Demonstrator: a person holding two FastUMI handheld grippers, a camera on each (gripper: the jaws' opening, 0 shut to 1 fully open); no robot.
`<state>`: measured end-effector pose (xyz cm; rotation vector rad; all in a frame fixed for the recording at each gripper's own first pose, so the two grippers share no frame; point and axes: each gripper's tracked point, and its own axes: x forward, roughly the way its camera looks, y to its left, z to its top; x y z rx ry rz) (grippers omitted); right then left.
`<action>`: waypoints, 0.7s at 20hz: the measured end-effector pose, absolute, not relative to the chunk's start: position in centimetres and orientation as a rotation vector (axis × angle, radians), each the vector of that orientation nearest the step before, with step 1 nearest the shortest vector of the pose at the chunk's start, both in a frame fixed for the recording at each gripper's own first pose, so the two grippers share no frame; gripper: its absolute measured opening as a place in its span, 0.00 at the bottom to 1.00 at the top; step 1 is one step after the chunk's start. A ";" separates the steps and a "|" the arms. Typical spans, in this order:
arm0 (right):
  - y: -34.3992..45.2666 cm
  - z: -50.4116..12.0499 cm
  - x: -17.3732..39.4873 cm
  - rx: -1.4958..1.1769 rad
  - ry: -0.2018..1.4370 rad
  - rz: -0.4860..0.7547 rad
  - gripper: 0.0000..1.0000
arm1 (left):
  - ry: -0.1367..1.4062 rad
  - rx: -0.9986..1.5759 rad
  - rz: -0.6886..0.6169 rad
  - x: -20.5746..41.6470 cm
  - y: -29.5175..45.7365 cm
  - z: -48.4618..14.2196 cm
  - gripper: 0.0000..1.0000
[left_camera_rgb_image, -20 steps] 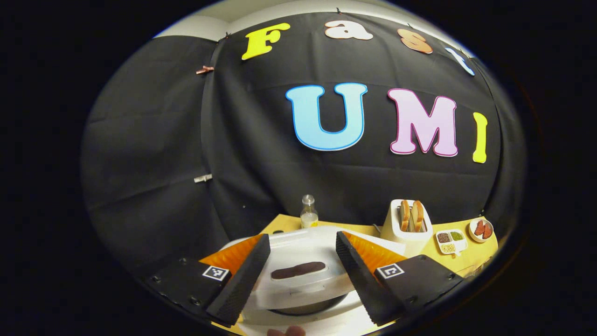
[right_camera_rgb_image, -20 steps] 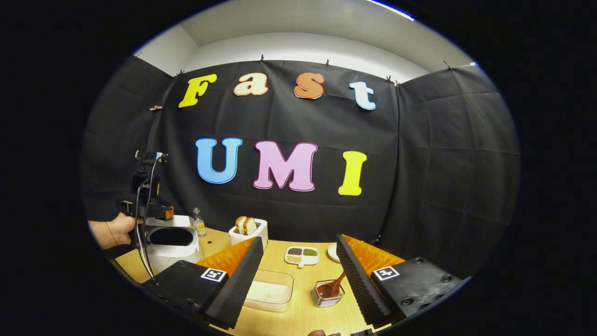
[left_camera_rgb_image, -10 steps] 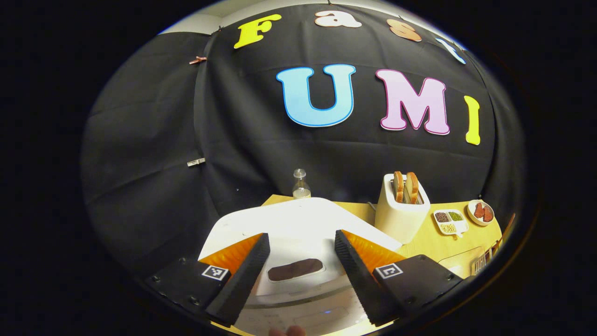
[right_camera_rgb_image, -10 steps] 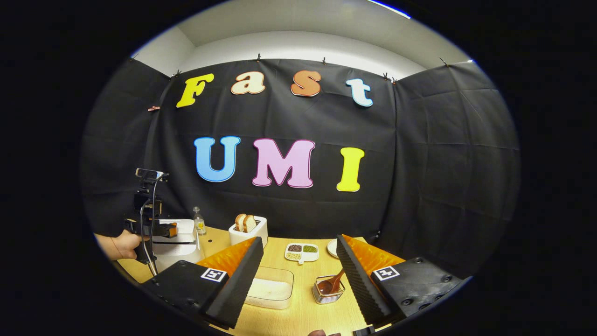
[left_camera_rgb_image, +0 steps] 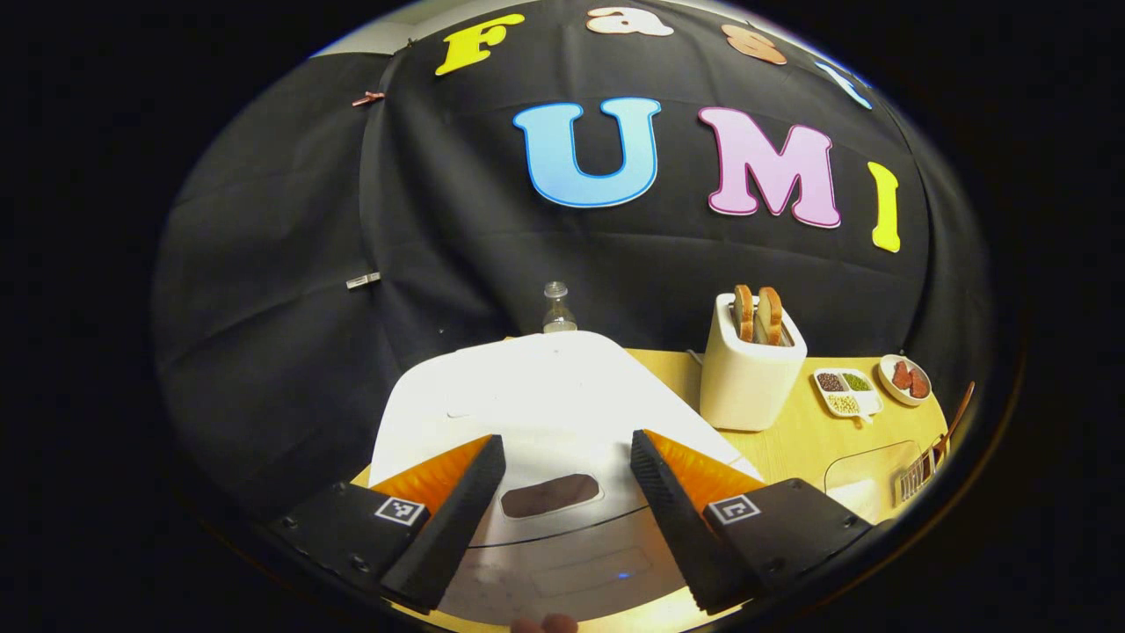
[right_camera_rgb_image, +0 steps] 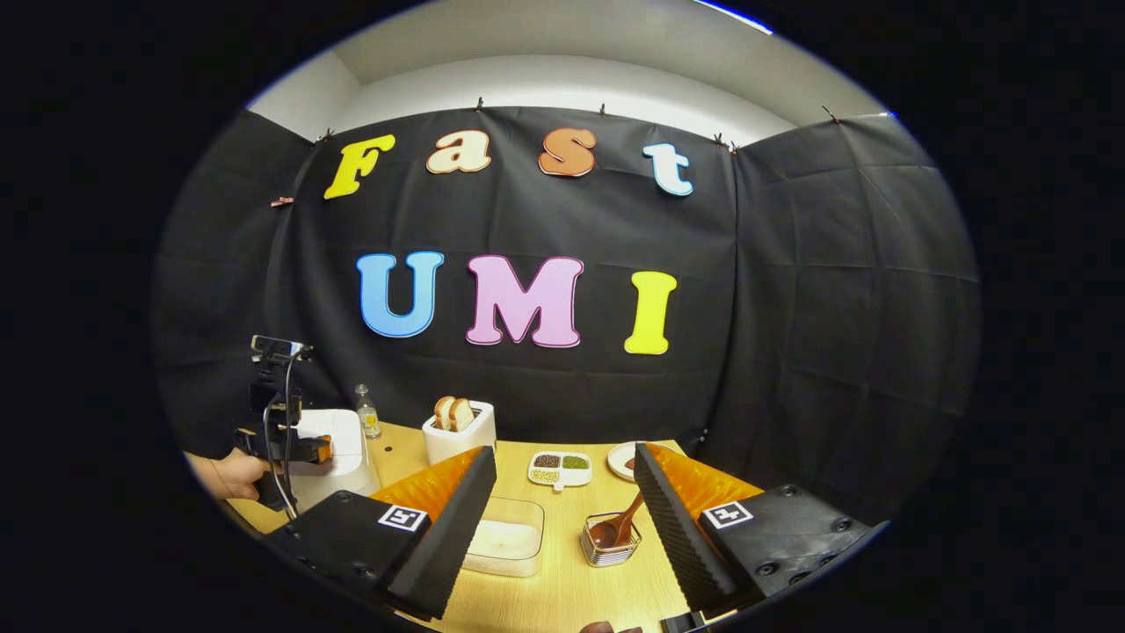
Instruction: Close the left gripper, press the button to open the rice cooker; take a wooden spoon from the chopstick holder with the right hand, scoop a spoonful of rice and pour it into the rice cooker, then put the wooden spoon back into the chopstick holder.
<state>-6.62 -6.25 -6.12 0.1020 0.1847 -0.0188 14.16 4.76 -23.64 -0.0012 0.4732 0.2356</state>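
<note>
**Mia:** Where was the rice cooker [left_camera_rgb_image: 545,387]?

**Ben:** It sat on the left end of the table [right_camera_rgb_image: 562,598], with its white lid down. In the left gripper view it was right under the left gripper [left_camera_rgb_image: 564,438].

**Mia:** Were the fingers squeezed shut?

**Ben:** No. The left gripper's fingers stood apart and held nothing. A dark oval spot [left_camera_rgb_image: 549,495] on the lid showed in the gap between them, a bit nearer than the tips. I could not tell if the fingers touched the lid.

**Mia:** And the wooden spoon [right_camera_rgb_image: 615,530]?

**Ben:** It stood in the chopstick holder [right_camera_rgb_image: 609,549], near the right gripper [right_camera_rgb_image: 564,450], just left of its right finger. The rice box [right_camera_rgb_image: 505,541] sat just left of the holder. The right gripper's fingers were apart too, and empty.

**Mia:** So what was the step?

**Ben:** I think it could be two things. A lid that was down and a spoon in its holder fit a cooker waiting to be opened. They also fit a job all done and shut again.

**Mia:** How would you do it well?

**Ben:** Any push on that lid should go slow and straight down, so the cooker does not slide. The toaster [left_camera_rgb_image: 747,369] and the bottle [left_camera_rgb_image: 555,308] stood farther back, out of the way.
</note>
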 end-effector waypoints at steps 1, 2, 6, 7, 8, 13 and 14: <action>-6.0 -6.1 -6.6 0.103 0.184 -0.017 0.98 | 0.474 -0.004 0.237 14.1 4.8 -23.7 1.00; -5.8 -6.0 -6.5 0.102 0.182 -0.010 0.98 | 0.472 -0.010 0.238 14.1 4.8 -23.7 1.00; -4.8 -5.8 -6.3 0.086 0.174 0.011 0.98 | 0.464 -0.032 0.244 14.0 4.7 -23.8 1.00; -4.6 -5.7 -6.3 0.086 0.171 0.014 0.98 | 0.465 -0.029 0.240 14.1 4.7 -23.7 1.00; -4.5 -5.6 -6.3 0.087 0.169 0.016 0.98 | 0.460 -0.021 0.238 14.1 4.7 -23.6 1.00; -4.5 -5.3 -6.2 0.088 0.162 0.020 0.98 | 0.421 0.013 0.224 13.8 4.8 -22.3 0.98; -4.7 -5.2 -6.1 0.090 0.160 0.018 0.98 | 0.400 0.016 0.212 13.7 4.7 -21.4 0.96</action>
